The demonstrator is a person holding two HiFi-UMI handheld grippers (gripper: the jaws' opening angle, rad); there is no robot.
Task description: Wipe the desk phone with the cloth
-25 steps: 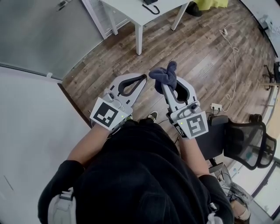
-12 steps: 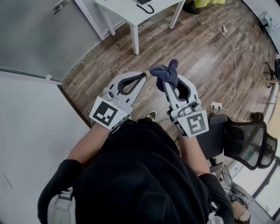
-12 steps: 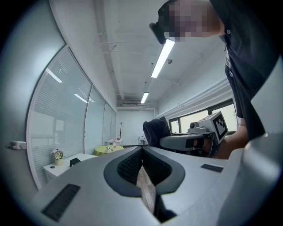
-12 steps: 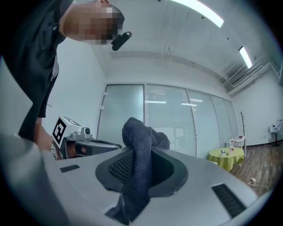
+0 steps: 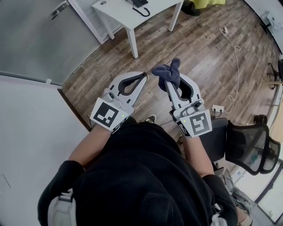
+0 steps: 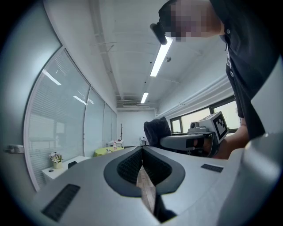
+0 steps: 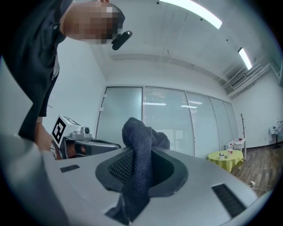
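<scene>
A dark blue cloth bunches out of my right gripper, which is shut on it; in the right gripper view the cloth hangs between the closed jaws. My left gripper is shut with nothing in it, held beside the right one above the wooden floor. The black desk phone lies on a white table at the top of the head view, far ahead of both grippers. In the left gripper view the right gripper with its cloth shows ahead.
A black mesh office chair stands at the right. A white cable and power strip lie on the wood floor. A grey glass partition fills the upper left, a white wall the left.
The view has shifted forward: the white table with the phone shows more at the top. Both grippers hold the same pose, the cloth still in the right one.
</scene>
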